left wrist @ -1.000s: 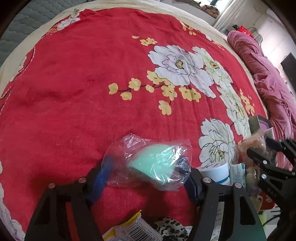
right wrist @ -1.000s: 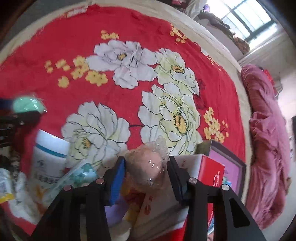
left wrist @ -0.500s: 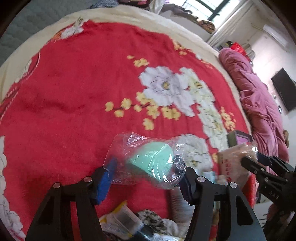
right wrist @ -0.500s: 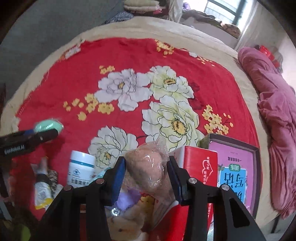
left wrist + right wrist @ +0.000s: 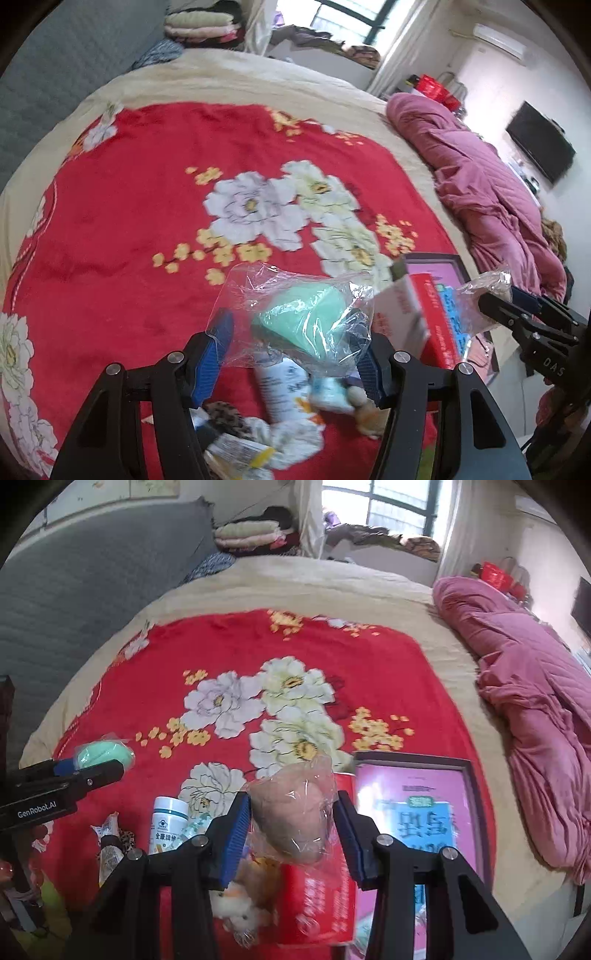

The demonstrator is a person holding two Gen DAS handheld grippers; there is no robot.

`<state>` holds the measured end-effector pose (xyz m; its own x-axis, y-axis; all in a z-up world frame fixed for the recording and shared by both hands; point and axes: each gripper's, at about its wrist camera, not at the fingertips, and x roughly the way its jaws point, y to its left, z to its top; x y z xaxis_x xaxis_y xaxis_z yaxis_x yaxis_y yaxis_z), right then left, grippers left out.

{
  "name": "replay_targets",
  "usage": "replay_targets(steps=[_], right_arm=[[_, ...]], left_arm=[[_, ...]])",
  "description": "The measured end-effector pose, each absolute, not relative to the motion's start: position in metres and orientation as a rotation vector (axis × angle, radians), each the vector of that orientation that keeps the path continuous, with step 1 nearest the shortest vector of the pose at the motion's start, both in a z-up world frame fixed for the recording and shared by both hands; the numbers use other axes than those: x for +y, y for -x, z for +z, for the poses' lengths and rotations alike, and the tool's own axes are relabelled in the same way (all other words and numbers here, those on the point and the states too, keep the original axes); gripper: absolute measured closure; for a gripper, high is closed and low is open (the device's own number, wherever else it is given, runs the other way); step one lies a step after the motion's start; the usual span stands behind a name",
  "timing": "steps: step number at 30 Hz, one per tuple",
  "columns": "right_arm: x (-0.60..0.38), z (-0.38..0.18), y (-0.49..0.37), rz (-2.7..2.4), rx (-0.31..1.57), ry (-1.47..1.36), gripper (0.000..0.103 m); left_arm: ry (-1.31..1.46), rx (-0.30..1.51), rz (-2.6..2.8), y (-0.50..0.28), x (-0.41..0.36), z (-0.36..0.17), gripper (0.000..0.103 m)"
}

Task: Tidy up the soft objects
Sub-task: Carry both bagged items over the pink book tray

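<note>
The left gripper [image 5: 293, 345] points down at a slant, with its black arms at the bottom of its own view. Its blue pads [image 5: 218, 341] have just been closing and press on a bagged green sponge [image 5: 306, 317]. The right gripper [image 5: 291, 825] also points down at a slant. Its pads [image 5: 236, 834] squeeze a bagged pink sponge [image 5: 291, 823] from both sides.
</note>
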<state>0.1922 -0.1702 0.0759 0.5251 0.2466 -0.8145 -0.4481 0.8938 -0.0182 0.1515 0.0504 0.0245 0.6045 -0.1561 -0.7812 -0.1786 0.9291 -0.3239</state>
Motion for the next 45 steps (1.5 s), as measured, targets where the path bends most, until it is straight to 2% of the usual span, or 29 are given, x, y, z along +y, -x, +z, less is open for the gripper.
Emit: replay_targets(steps=[22, 33, 45], right_arm=[[-0.320, 0.112, -0.157, 0.244, 0.853, 0.055, 0.057], [-0.385, 0.099, -0.157, 0.182, 0.869, -0.004, 0.057], [-0.418, 0.059, -0.167, 0.181, 0.928, -0.055, 0.057]], left_arm=[[0.209, 0.885, -0.146, -0.154, -0.086, 0.079, 0.039], [0.113, 0.925, -0.227, -0.168, -0.171, 0.069, 0.039], [-0.004, 0.992, -0.264, -0.194, -0.239, 0.037, 0.039]])
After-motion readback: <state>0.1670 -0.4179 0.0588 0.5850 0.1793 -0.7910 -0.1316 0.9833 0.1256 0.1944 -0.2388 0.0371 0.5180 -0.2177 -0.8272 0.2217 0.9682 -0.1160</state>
